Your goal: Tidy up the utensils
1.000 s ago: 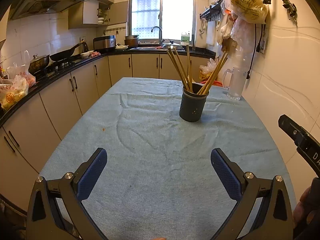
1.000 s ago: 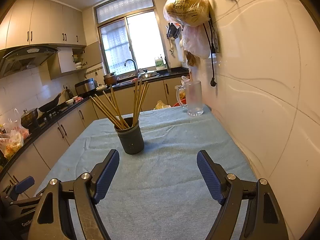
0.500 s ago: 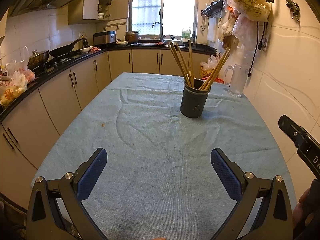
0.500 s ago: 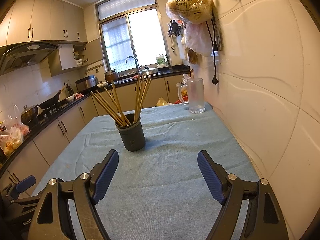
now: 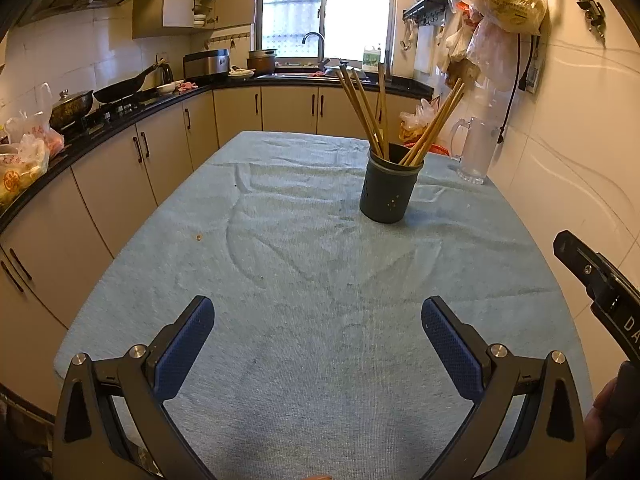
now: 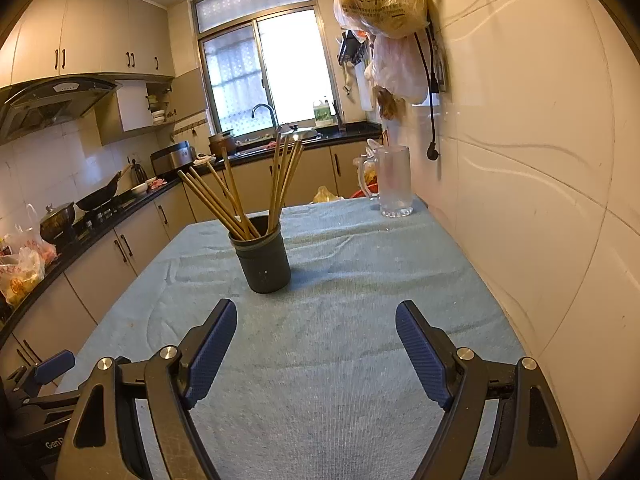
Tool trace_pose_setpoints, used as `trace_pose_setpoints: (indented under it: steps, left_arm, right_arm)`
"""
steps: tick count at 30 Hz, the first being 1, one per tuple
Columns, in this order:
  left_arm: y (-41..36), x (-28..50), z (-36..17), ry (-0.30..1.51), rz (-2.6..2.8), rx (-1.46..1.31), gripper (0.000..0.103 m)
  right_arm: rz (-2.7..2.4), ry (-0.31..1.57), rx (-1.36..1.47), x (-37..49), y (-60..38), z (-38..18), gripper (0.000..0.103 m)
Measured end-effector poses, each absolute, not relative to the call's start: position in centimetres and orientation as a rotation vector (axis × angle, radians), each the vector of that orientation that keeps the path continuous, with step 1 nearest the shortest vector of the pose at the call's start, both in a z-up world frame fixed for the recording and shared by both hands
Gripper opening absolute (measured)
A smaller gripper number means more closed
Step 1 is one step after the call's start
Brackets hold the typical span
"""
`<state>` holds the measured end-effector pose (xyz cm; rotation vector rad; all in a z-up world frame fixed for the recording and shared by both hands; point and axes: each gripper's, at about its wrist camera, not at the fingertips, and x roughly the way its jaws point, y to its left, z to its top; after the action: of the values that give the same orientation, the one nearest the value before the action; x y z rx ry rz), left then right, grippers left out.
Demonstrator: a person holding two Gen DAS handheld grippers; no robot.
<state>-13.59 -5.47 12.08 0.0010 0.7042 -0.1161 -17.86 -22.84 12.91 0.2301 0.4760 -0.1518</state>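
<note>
A dark grey holder (image 5: 390, 190) stands upright on the blue cloth, with several wooden chopsticks (image 5: 362, 110) sticking out of it. It also shows in the right wrist view (image 6: 264, 262), chopsticks (image 6: 224, 200) fanned out. My left gripper (image 5: 318, 314) is open and empty, low over the cloth, well short of the holder. My right gripper (image 6: 316, 318) is open and empty, a short way in front of the holder. The right gripper's body shows at the right edge of the left wrist view (image 5: 600, 284).
A blue cloth (image 5: 304, 264) covers the table. A glass mug (image 6: 394, 182) stands at the far right corner by the tiled wall (image 6: 540, 160). Bags (image 6: 384, 0) hang on the wall above. Kitchen counters with a wok (image 5: 124, 88) run along the left.
Both grippers have drifted slightly toward the holder, which looks a little nearer and lower in view. Both stay open and empty.
</note>
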Motion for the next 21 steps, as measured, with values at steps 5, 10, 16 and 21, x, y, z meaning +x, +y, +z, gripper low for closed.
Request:
trace_pose_setpoints:
  steps: [5, 10, 16, 21]
  left_arm:
    - [-5.7, -13.3, 11.6, 0.712, -0.111, 0.014, 0.103]
    - [-5.8, -13.1, 11.3, 0.720, -0.106, 0.024, 0.103]
    - [-5.7, -12.9, 11.0, 0.729, -0.102, 0.024, 0.103]
    - [-5.8, -12.7, 10.7, 0.741, -0.101, 0.028, 0.103]
  right_arm:
    - [-0.152, 0.484, 0.224, -17.8, -22.7, 12.7, 0.086]
    - [-0.154, 0.493, 0.216, -17.5, -22.4, 12.4, 0.086]
    - [-0.156, 0.502, 0.210, -17.2, -22.4, 12.2, 0.086]
    - [-0.155, 0.511, 0.210, -16.9, -22.4, 11.9, 0.086]
